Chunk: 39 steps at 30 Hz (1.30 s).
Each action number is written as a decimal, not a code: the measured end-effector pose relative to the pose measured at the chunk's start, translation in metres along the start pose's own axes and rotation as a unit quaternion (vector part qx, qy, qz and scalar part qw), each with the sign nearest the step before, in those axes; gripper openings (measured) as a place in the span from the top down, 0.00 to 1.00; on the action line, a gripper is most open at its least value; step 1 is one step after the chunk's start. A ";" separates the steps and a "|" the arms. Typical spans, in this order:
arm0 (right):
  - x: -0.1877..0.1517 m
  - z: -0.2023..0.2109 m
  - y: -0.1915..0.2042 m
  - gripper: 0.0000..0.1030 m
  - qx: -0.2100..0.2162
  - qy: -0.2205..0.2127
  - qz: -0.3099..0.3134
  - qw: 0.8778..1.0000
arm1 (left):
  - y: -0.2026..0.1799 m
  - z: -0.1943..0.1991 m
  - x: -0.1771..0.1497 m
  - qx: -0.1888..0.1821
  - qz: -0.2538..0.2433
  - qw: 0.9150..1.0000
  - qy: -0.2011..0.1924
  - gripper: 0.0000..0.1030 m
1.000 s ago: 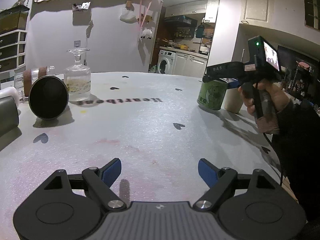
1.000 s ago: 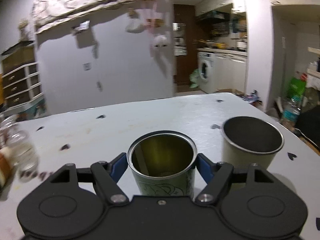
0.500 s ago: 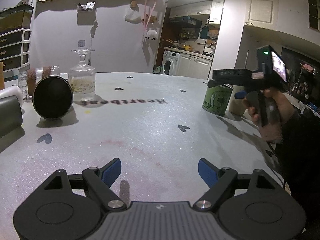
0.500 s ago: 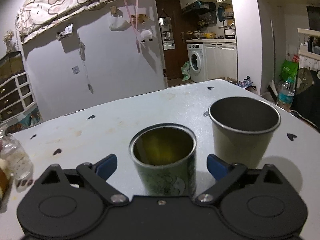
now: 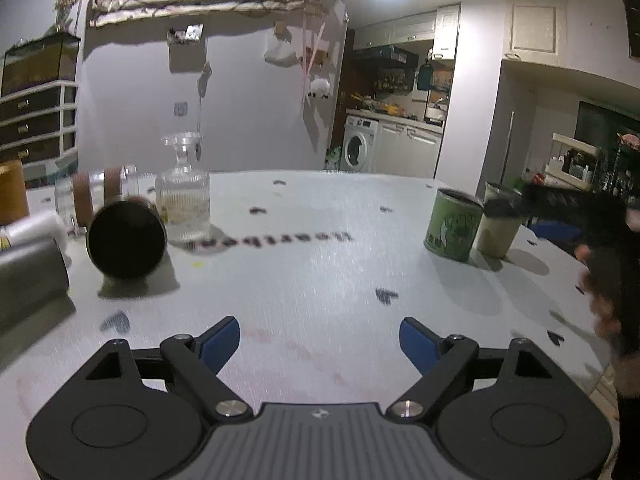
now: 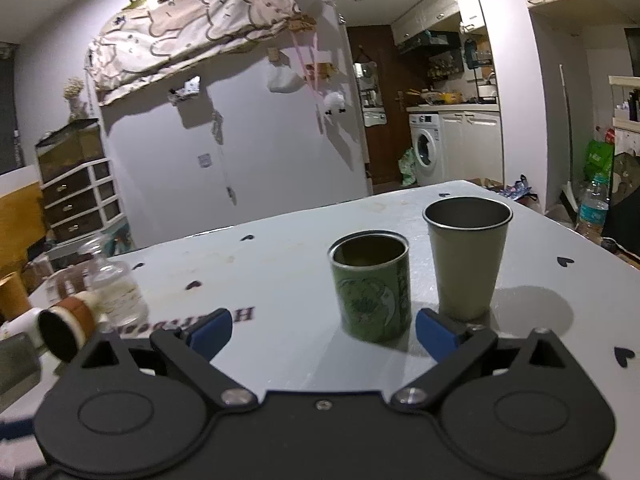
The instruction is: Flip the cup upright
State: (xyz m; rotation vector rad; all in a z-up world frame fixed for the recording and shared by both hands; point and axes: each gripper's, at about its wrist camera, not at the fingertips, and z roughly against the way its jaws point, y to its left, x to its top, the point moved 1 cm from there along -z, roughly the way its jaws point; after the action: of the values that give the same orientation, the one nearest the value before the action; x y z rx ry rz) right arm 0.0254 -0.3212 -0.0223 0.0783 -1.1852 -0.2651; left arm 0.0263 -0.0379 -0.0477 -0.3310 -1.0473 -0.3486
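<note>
A green printed cup [image 6: 370,286] stands upright on the white table, next to an upright steel cup [image 6: 466,256]. My right gripper [image 6: 323,334] is open and empty, just short of the green cup. In the left wrist view the green cup [image 5: 452,224] and steel cup [image 5: 498,222] stand at the right, with the right gripper blurred beside them. My left gripper [image 5: 320,344] is open and empty over bare table. A dark cup [image 5: 126,240] lies on its side at the left, mouth toward me; it also shows in the right wrist view [image 6: 64,330].
A glass decanter [image 5: 183,196] stands behind the lying cup, with a glass jar [image 5: 96,196] and a grey container [image 5: 28,276] at the far left. The table edge [image 6: 600,240] runs close on the right. A heart-print cover [image 5: 320,272] spans the table.
My right gripper opened off the green cup and pulled back from it, leaving it standing. My left gripper stayed open, nearly still.
</note>
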 end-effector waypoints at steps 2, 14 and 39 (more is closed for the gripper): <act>-0.003 0.009 0.002 0.03 0.002 -0.002 0.006 1.000 | -0.001 0.003 0.007 0.005 -0.003 1.000 -0.009 0.15; -0.020 0.051 0.017 0.02 0.011 0.005 0.026 1.000 | -0.005 0.022 0.035 0.034 0.001 0.999 -0.027 0.06; -0.021 0.094 0.033 0.00 0.003 0.006 0.053 0.999 | -0.014 0.056 0.032 0.100 0.000 0.995 -0.032 0.00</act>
State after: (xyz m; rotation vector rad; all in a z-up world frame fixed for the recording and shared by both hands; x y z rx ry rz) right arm -0.0629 -0.2770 0.0005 0.0218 -1.1742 -0.1668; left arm -0.0084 -0.0305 0.0079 -0.1640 -1.1355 -0.2325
